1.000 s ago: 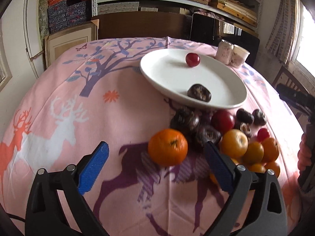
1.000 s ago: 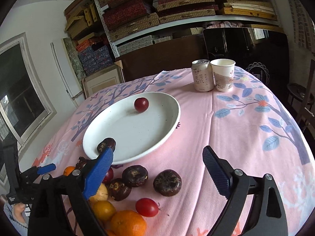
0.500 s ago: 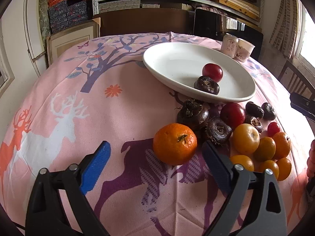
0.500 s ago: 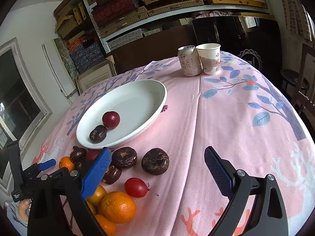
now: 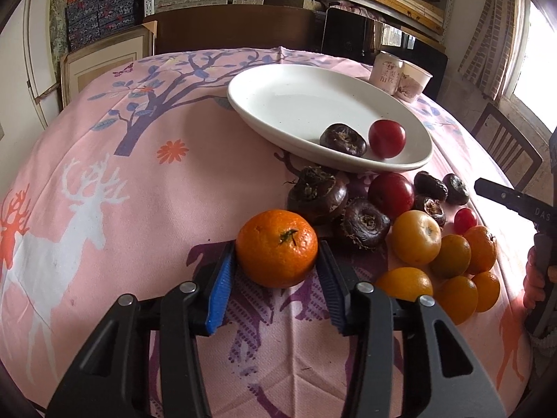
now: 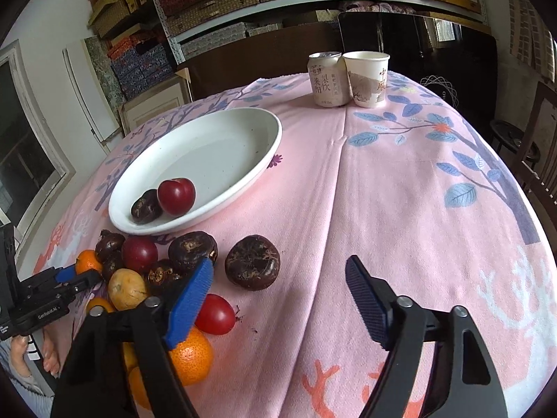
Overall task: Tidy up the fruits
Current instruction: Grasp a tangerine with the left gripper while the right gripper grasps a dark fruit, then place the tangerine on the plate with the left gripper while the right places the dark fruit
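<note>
- Left gripper (image 5: pixel 276 266): jaws narrowed onto a dimpled, round orange tangerine (image 5: pixel 277 247), blue ribbed pads touching both its flanks; the fruit rests on the desk (image 5: pixel 139 188).
- Right gripper (image 6: pixel 278 289): jaws spread wide, gripping nothing, held above bare cloth just beside a rough, dark brown water chestnut (image 6: pixel 252 262).
- Fruit pile: smooth red plums, yellow-orange citrus and more chestnuts lie clustered near the plate's rim.
- White plate (image 6: pixel 222 146): shallow, glossy oval carrying one plum (image 6: pixel 176 196) touching one chestnut (image 6: pixel 146 206).
- Desk cover: pink cloth printed with deer and trees.
- Far edge: can (image 6: pixel 325 78) touching paper cup (image 6: pixel 366 78); shelves of stacked boxes behind.
</note>
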The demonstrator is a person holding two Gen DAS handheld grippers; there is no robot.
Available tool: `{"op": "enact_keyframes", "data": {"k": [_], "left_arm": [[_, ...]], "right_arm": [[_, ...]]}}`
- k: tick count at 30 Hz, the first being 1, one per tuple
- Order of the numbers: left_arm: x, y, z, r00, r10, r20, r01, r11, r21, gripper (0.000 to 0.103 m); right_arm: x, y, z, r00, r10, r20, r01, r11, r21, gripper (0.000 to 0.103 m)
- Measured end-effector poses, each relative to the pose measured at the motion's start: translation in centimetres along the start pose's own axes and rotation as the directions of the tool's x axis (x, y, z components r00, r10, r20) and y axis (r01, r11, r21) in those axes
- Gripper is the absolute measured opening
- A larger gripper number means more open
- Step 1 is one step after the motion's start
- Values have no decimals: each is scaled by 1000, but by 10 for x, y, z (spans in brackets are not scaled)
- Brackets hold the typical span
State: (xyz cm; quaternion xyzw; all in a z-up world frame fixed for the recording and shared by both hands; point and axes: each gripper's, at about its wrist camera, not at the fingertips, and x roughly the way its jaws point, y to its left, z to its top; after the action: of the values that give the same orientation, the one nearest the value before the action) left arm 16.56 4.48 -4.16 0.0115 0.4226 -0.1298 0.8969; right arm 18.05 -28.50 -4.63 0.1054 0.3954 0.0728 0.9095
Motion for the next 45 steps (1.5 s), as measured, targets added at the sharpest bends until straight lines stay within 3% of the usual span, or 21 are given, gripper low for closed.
{"op": "enact_keyframes", "data": {"k": [2, 6, 12, 16, 19, 24, 30, 36, 39, 41, 45], "left_arm": [[0, 2, 0, 1000, -4, 0, 4, 1000, -10, 45], [0, -1, 0, 1000, 10, 0, -10, 1000, 3, 46], [2, -1, 0, 1000, 9, -2, -9, 1000, 4, 46], [-3, 1, 1, 1000, -15, 20, 15, 1000, -11, 45], [-18, -1, 4, 997, 9, 80, -9, 1000, -4, 45], [-25, -5, 41, 993, 14, 119, -13, 1000, -5, 45], [10, -17, 91, 995, -20, 100, 22, 999, -25, 45], [48, -16, 97, 996, -78, 37, 80, 995, -55, 45], [41, -16, 93, 994, -84, 67, 86, 996, -30, 56], [31, -16, 91, 993, -79, 92, 81, 996, -21, 68], [10, -17, 83, 989, -23, 143, 20, 1000, 23, 69]], "right_arm": [[3, 3, -2, 1000, 8, -13, -9, 1000, -13, 67], [11, 12, -4, 1000, -19, -22, 17, 998, -58, 66], [23, 19, -4, 998, 35, -58, -39, 997, -68, 40], [16, 15, -4, 997, 57, -42, -59, 997, -41, 40], [0, 7, 1, 997, 73, 26, -73, 997, -8, 40], [-18, 4, 25, 983, 140, 119, -146, 988, 41, 40], [5, 38, 68, 979, 179, 99, -180, 984, -4, 40], [45, 56, 80, 983, 177, 50, -175, 984, -28, 42], [45, 52, 76, 984, 166, 61, -165, 986, -23, 63], [41, 48, 75, 983, 170, 77, -169, 986, -13, 63], [26, 40, 67, 980, 175, 95, -176, 984, 4, 63]]}}
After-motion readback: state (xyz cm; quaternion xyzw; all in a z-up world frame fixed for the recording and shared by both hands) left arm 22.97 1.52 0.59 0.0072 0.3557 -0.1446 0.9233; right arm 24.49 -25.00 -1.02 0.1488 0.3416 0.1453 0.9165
